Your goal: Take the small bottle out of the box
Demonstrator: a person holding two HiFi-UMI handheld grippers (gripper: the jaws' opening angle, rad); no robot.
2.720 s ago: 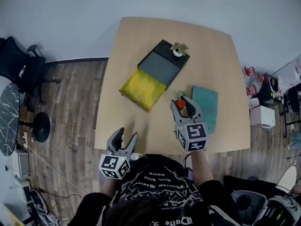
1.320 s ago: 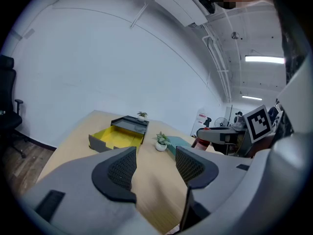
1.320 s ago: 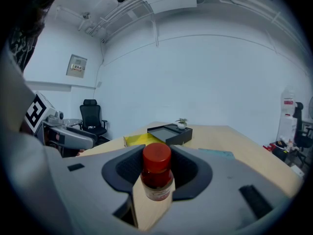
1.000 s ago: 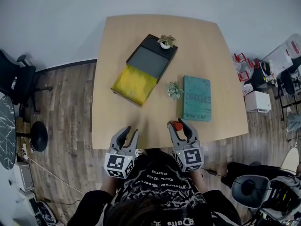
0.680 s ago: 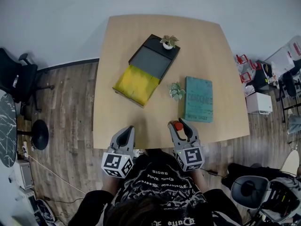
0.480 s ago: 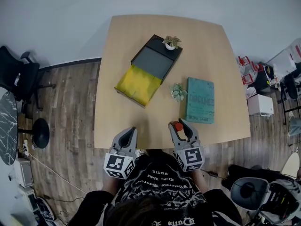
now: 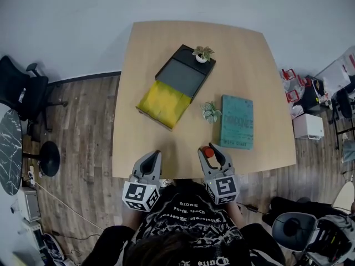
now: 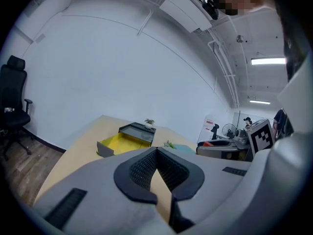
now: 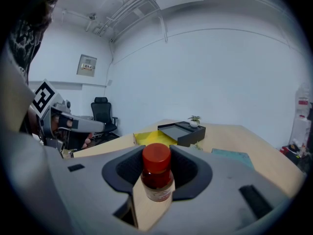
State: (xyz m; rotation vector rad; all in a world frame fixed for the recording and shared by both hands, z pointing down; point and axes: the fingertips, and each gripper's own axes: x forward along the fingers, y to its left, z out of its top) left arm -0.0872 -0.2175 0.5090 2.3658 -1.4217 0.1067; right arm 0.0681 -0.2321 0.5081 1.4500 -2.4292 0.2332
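Note:
My right gripper (image 7: 212, 155) is shut on a small bottle (image 9: 156, 173) with a red cap (image 7: 208, 152) and dark contents, held upright over the table's near edge. My left gripper (image 7: 148, 162) hangs shut and empty at the near edge, to the left of the right one. The box (image 7: 176, 85) lies open in the middle of the table, its yellow lining (image 7: 164, 103) towards me and its dark lid (image 7: 186, 76) behind. The box (image 9: 168, 133) shows beyond the bottle in the right gripper view and further off (image 8: 126, 139) in the left gripper view.
A teal book (image 7: 237, 122) lies right of the box with a small plant sprig (image 7: 211, 112) beside it. A little potted plant (image 7: 203, 54) stands on the box's far corner. An office chair (image 7: 25, 96) stands on the wooden floor at the left.
My left gripper's jaws have gone from open to shut with nothing between them. My right gripper keeps the bottle and has stayed near the table's front edge.

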